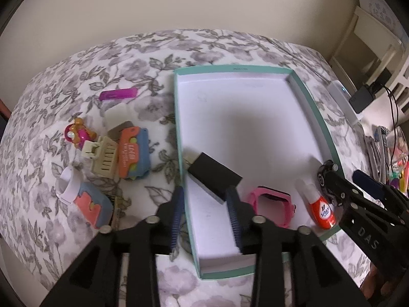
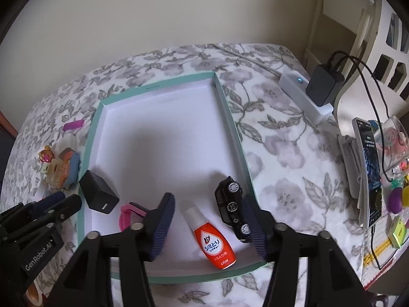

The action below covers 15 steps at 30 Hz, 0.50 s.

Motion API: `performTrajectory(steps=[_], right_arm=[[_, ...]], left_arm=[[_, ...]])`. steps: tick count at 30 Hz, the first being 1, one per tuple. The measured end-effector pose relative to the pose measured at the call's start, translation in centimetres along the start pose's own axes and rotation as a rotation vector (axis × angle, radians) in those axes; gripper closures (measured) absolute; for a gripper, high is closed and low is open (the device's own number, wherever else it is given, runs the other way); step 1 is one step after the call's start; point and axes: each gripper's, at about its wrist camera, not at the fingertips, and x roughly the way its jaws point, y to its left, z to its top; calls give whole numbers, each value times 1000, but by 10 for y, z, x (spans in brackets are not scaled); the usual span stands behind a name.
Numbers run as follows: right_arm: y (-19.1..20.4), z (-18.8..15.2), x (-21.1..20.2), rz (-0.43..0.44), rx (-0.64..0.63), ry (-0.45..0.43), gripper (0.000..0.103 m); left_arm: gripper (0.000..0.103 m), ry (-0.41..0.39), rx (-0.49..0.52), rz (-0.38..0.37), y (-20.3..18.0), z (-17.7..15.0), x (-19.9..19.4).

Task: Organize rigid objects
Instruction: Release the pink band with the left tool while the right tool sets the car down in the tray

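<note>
A white box with a teal rim [image 1: 314, 110] [image 2: 231, 117] lies on the floral cloth. Along its near end lie a black adapter [image 1: 214, 176] [image 2: 98, 194], a pink watch [image 1: 274, 203] [image 2: 127, 216], an orange-and-white bottle [image 1: 319, 204] [image 2: 212, 240] and a black toy car [image 2: 231, 206] on its side. My left gripper [image 1: 205, 217] [image 2: 58, 202] is open above the box's left wall, its right finger just short of the adapter. My right gripper [image 2: 207, 199] [image 1: 350, 181] is open; the bottle lies loose between its fingers and the car rests beside the right finger.
Left of the box lie a purple bar [image 1: 118, 94], a pink-and-yellow toy [image 1: 78, 133], a cream hair clip [image 1: 102, 157], an orange-and-blue case [image 1: 134, 151] and a white ring [image 1: 67, 184]. On the right are a power strip [image 2: 304, 94], a phone [image 2: 370, 174] and cables.
</note>
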Motion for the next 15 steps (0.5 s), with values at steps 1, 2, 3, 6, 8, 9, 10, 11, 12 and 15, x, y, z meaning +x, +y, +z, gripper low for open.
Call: performTrajectory(steps=[1,2,3,6,8,9,10,11,12,15], right_arm=[[1,0,-1,0,-3,-4,35],[3,0,-2,0,-7,-7,35],[4,0,-3,-1,-11,-9,33],[8,-1,-5,4,-18,-14,30],[10,-2,-6,3,-20,-16,29],[10,-2,-6,1,-21,-17,26],[11,-3,-6,0,-22,-18,24],[12,-3,-5,0,-23,-18,21],[12,-3,-5,1,-24,-17,21],[14,-4,-5,1,-24,-14,19]], left_arm=[[61,-3,-3,2,1,0,0],[55,-6,-8,4,3,1,-1],[47,-9,-11,4,4,1,-1],[38,-19,-21,6,9,1,-4],[34,-25,-24,17,11,1,-5],[30,-28,-24,24,13,2,-5],[29,-29,-25,27,14,2,-5],[29,-31,-27,31,15,2,-5],[29,-32,-30,32,16,2,-6],[28,-33,-37,35,20,2,-6]])
